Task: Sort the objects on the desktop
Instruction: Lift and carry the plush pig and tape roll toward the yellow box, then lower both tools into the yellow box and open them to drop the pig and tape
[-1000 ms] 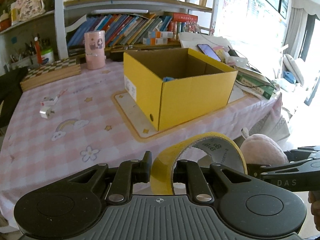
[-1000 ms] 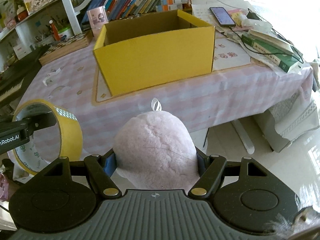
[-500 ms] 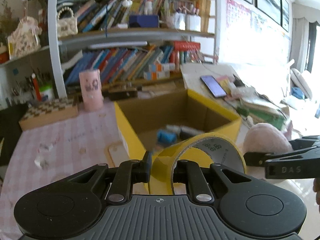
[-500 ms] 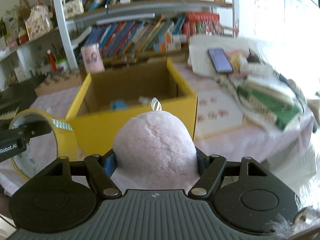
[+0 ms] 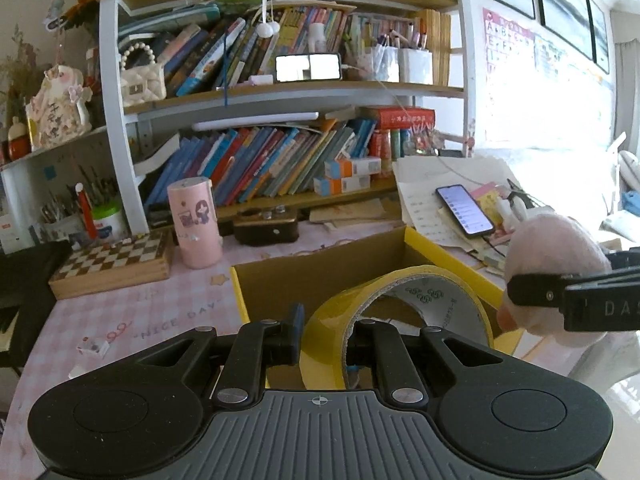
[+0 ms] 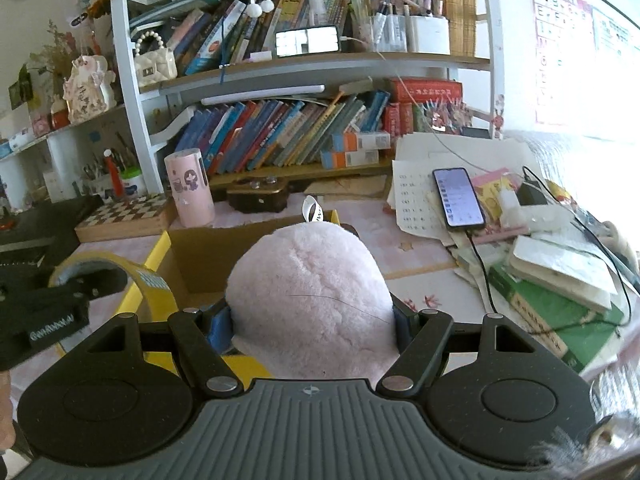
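My left gripper (image 5: pixel 326 330) is shut on the wall of a yellow tape roll (image 5: pixel 400 312), held upright over the open yellow cardboard box (image 5: pixel 320 276). My right gripper (image 6: pixel 312 320) is shut on a pink plush toy (image 6: pixel 308 296) with a white tag, held above the box's right part (image 6: pixel 208 256). The plush toy also shows at the right of the left wrist view (image 5: pixel 552 256), and the tape roll shows at the left of the right wrist view (image 6: pixel 120 276). The box's inside is mostly hidden behind the held things.
A pink cylinder (image 5: pixel 195 222), a checkered wooden box (image 5: pixel 116 260) and a dark case (image 5: pixel 266 230) stand behind the box. Papers, a phone (image 6: pixel 458 196), cables and books (image 6: pixel 560 292) crowd the right. Small white items (image 5: pixel 93 346) lie at left. Bookshelves rise behind.
Both grippers have moved forward and up from in front of the table edge to above the yellow box, each still carrying its object. The box now lies directly beneath them.
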{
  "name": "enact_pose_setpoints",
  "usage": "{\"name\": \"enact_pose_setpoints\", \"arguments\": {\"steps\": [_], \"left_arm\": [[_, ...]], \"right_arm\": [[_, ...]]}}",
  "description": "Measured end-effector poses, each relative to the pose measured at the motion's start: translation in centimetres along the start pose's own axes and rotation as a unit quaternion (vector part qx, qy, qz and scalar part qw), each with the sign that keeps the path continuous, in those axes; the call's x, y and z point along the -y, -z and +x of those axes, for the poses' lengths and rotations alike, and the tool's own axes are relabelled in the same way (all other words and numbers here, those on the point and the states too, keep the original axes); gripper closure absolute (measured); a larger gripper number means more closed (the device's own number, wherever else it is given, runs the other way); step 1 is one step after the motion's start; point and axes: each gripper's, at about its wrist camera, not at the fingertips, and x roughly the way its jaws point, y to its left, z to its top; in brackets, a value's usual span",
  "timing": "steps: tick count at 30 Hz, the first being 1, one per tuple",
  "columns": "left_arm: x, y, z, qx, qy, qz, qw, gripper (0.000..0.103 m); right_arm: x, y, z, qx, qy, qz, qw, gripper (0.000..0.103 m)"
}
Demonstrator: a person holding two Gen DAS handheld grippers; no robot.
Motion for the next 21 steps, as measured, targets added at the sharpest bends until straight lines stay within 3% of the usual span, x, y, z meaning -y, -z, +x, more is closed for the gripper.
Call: {"name": "enact_pose_setpoints", "arguments": {"steps": [7,21], "left_arm": [[1.3,0.3,1.8,-0.011,-0.023,0.014,0.9996,0.089],[1.2,-0.9,3.6,-0.004,-0.061,-0.007,0.9981,0.089]], "right_arm": [[0.5,-0.8,2.0,-0.007,-0.019,-0.019,1.000,0.032],[0.5,-1.7,5.4,-0.022,-0.052,-0.057,0.997,0.031]]}}
